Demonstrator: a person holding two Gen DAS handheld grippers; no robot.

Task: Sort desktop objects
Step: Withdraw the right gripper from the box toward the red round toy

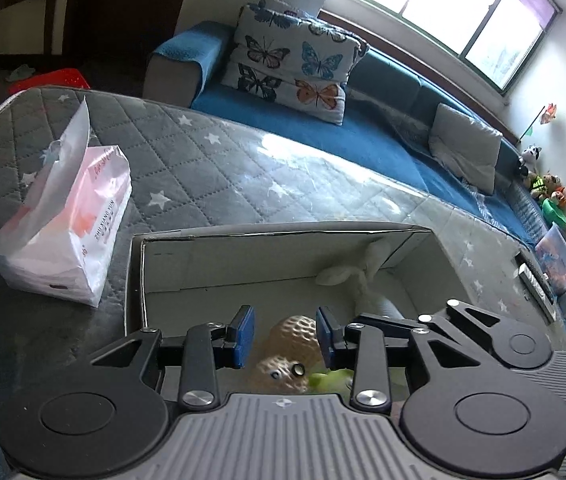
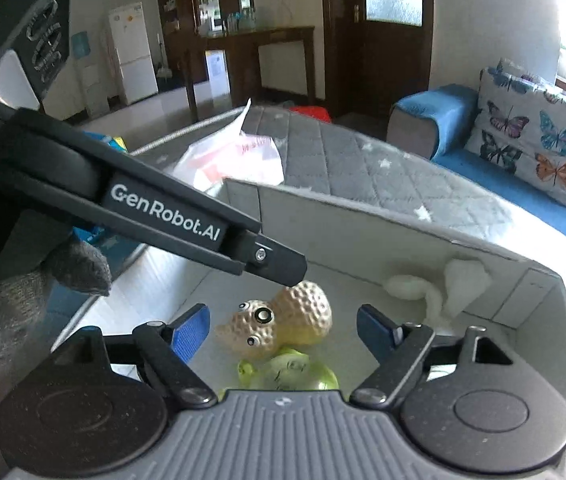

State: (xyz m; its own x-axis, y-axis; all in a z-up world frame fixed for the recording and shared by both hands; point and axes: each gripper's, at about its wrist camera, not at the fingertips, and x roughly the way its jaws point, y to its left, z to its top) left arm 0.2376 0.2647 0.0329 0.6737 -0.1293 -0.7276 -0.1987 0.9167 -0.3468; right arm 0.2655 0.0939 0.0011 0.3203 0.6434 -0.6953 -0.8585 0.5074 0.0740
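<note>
A tan peanut-shaped toy with googly eyes (image 1: 289, 354) (image 2: 283, 322) lies in an open grey cardboard box (image 1: 243, 236) (image 2: 363, 212). A green toy (image 1: 329, 380) (image 2: 291, 370) lies beside it. A white plush toy (image 1: 357, 276) (image 2: 439, 286) rests in the box's far corner. My left gripper (image 1: 285, 338) is open just above the peanut toy, its jaws either side of it without touching. My right gripper (image 2: 283, 330) is open and empty over the same toys. The left gripper's arm (image 2: 163, 216) crosses the right wrist view.
A pink and white tissue pack (image 1: 71, 224) (image 2: 235, 156) stands left of the box on the grey star-quilted table cover (image 1: 203, 160). A blue sofa (image 1: 363, 148) with butterfly cushions (image 1: 295, 64) lies beyond. A remote (image 1: 535, 286) and a container sit at the right.
</note>
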